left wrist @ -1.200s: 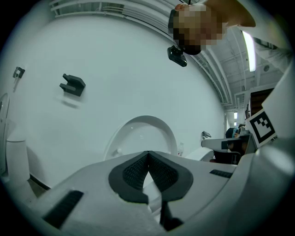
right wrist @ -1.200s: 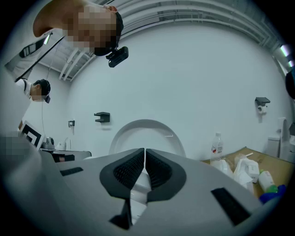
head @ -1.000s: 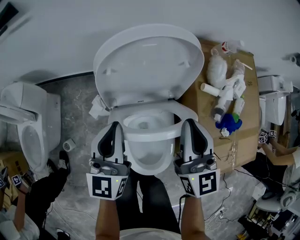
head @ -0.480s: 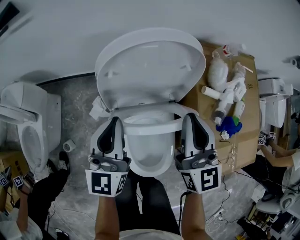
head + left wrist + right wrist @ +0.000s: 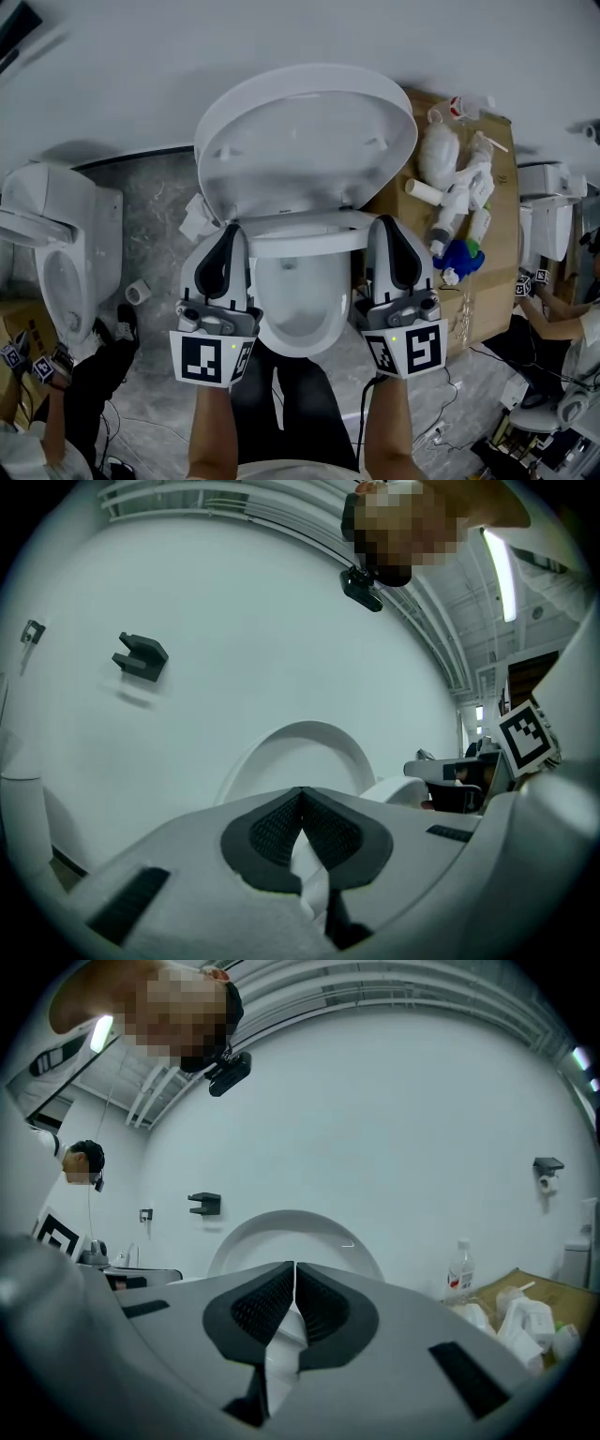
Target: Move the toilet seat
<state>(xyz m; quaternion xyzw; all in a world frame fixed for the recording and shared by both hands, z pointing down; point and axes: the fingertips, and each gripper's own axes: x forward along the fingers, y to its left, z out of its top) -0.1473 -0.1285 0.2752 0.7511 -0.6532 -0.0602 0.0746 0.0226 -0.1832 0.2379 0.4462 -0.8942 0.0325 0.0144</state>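
Note:
A white toilet stands in front of me with its lid point(image 5: 305, 141) raised against the wall. The toilet seat point(image 5: 309, 244) is lifted off the bowl point(image 5: 300, 314) and tilts up toward the lid. My left gripper point(image 5: 230, 232) is shut on the seat's left side, and my right gripper point(image 5: 382, 225) is shut on its right side. In the left gripper view, the dark pads of the left gripper point(image 5: 300, 794) meet over a white edge, with the lid point(image 5: 300, 747) beyond. The right gripper view shows the right gripper point(image 5: 293, 1267) the same way, below the lid point(image 5: 292, 1230).
A cardboard box point(image 5: 492, 253) to the right of the toilet carries bottles, bags and a blue object. Another toilet point(image 5: 52, 253) stands at the left, with a paper roll point(image 5: 138, 291) on the floor. People sit at both lower corners. My legs are below the bowl.
Both grippers have moved toward the wall and slightly up. The seat's front edge has risen off the bowl and swung closer to the lid.

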